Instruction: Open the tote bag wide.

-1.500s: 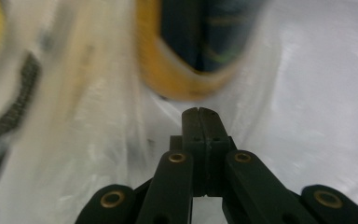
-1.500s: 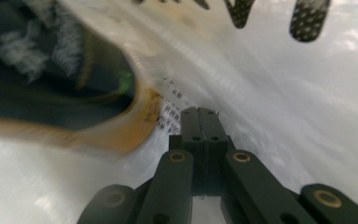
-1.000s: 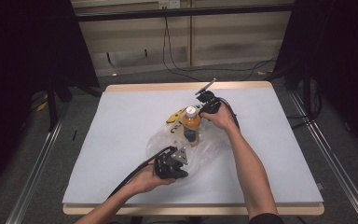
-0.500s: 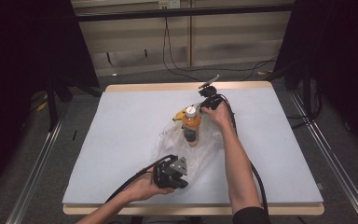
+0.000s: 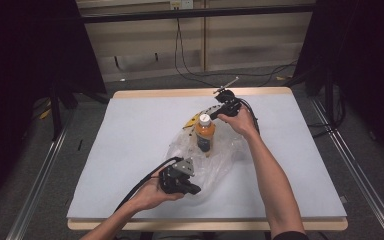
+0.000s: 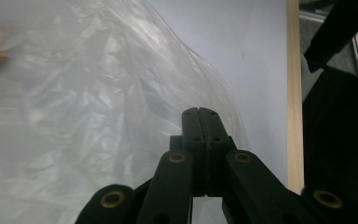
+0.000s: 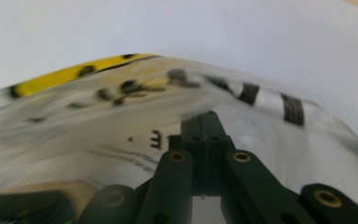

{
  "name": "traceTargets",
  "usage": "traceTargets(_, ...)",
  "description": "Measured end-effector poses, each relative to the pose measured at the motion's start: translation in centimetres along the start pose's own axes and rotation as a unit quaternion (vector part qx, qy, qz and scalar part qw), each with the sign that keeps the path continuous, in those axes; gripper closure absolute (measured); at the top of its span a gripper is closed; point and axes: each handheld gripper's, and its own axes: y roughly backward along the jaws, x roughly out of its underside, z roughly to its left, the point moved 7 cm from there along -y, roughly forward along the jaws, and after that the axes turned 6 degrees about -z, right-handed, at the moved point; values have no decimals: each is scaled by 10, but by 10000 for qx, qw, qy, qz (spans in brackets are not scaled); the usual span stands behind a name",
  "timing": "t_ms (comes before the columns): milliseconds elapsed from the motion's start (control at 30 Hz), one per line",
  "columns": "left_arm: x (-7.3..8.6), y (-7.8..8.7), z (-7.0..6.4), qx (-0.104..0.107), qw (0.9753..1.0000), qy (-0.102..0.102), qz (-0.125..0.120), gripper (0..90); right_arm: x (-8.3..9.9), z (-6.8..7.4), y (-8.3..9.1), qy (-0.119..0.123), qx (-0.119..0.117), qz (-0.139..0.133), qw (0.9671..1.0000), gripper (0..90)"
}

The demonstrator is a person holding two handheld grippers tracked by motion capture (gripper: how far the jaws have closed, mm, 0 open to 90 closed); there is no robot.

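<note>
- The right gripper rises from the bottom edge, its 2 black jaws pressed together with no gap between them.
- The jaws are clamped on the edge of a clear plastic bag, which stretches across the frame ahead of them.
- The bag carries a yellow band and blurred black print.
- A tan, blurred shape sits at lower left; what it is cannot be told.
- Pale table surface lies beyond the bag.

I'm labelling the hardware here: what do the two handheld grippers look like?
Both are black. The left gripper carries a grey three-cornered plate and trails a black cable; the right gripper trails looped black cables. Close up, each has two slim black jaws with brass-coloured pivot rings.
</note>
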Motion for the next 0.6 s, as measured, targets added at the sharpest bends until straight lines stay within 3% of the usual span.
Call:
traceTargets(33, -1, 4, 2, -79, 9999, -49, 104, 900, 1, 5, 7, 71, -122, -47, 9999, 900)
traceTargets(67, -3, 7, 5, -122, 9999, -26, 48, 900, 1, 5, 7, 71, -122, -47, 9999, 900)
traceTargets(100, -6, 8, 6, -63, 9998, 71, -200, 900, 1, 7, 10, 123, -151, -127, 9997, 900)
traceTargets(200, -13, 17, 15, -185, 9989, 120, -417, 900, 6, 17, 19, 194, -284, -228, 9991, 900)
traceTargets(333, -26, 30, 33, -424, 9967, 183, -674, 900, 17, 33, 29, 503, -356, -163, 9980, 900)
traceTargets(433, -38, 36, 49, -553, 9943, 274, -870, 900, 22, 37, 31, 579, -369, -139, 9975, 900)
traceTargets(500, -47, 38, 59, -657, 9923, 316, -1001, 900, 31, 40, 31, 581, -372, 14, 9976, 900)
traceTargets(600, -50, 31, 71, -806, 9939, 229, -717, 900, 37, 40, 28, 639, -370, 68, 9972, 900)
